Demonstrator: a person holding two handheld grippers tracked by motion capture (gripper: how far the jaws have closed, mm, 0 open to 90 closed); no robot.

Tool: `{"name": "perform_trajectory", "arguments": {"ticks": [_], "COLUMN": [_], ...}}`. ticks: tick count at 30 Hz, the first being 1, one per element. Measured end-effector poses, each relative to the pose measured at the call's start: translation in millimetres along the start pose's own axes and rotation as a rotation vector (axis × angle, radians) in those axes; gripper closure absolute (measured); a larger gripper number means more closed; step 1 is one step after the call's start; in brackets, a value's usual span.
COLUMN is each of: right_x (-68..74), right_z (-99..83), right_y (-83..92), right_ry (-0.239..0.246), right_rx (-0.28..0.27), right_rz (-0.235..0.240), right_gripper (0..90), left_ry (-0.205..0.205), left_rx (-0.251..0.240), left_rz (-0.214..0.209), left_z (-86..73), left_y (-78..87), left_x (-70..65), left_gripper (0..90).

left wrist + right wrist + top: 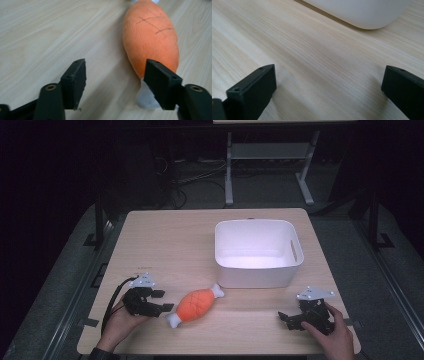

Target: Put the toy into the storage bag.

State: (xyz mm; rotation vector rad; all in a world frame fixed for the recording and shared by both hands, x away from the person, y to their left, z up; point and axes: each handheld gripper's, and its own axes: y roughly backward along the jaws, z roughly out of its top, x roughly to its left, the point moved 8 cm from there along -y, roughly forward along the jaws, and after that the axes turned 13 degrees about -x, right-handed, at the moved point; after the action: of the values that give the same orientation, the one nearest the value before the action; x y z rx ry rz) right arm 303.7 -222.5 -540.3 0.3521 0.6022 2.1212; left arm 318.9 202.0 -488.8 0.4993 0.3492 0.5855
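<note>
An orange plush meat-on-the-bone toy (196, 305) with white ends lies on the wooden table (165, 245), near its front. My left gripper (164, 300) rests just left of the toy and is open. In the left gripper view the left gripper (115, 80) has only bare wood between its jaws. The toy (150, 37) lies ahead, with its white end partly hidden behind the right-hand jaw. My right gripper (286, 319) sits low at the front right, open. In the right gripper view the right gripper (329, 87) has nothing between its jaws.
A white plastic bin (255, 276) with a handle slot stands on the right half of the table, empty inside. Its rounded corner (362, 12) shows ahead of the right gripper. A person's hands hold both grippers at the front edge. Dark floor and a metal frame lie beyond.
</note>
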Motion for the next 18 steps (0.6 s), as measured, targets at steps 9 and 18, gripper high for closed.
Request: {"name": "perform_trajectory", "arguments": {"ticks": [9,18], "right_x": [0.0,0.0], "right_z": [0.0,0.0], "right_y": [0.0,0.0], "right_ry": [0.0,0.0], "right_rx": [0.0,0.0], "right_rz": [0.0,0.0], "right_gripper": [0.0,0.0], "left_ry": [-0.004,-0.023], "left_rx": [-0.046,-0.069], "left_rz": [-0.012,-0.044], "left_z": [19.4,35.4], "left_y": [-9.4,-23.2], "left_x": [-3.5,-14.2], "left_gripper": [14.1,13.3]}}
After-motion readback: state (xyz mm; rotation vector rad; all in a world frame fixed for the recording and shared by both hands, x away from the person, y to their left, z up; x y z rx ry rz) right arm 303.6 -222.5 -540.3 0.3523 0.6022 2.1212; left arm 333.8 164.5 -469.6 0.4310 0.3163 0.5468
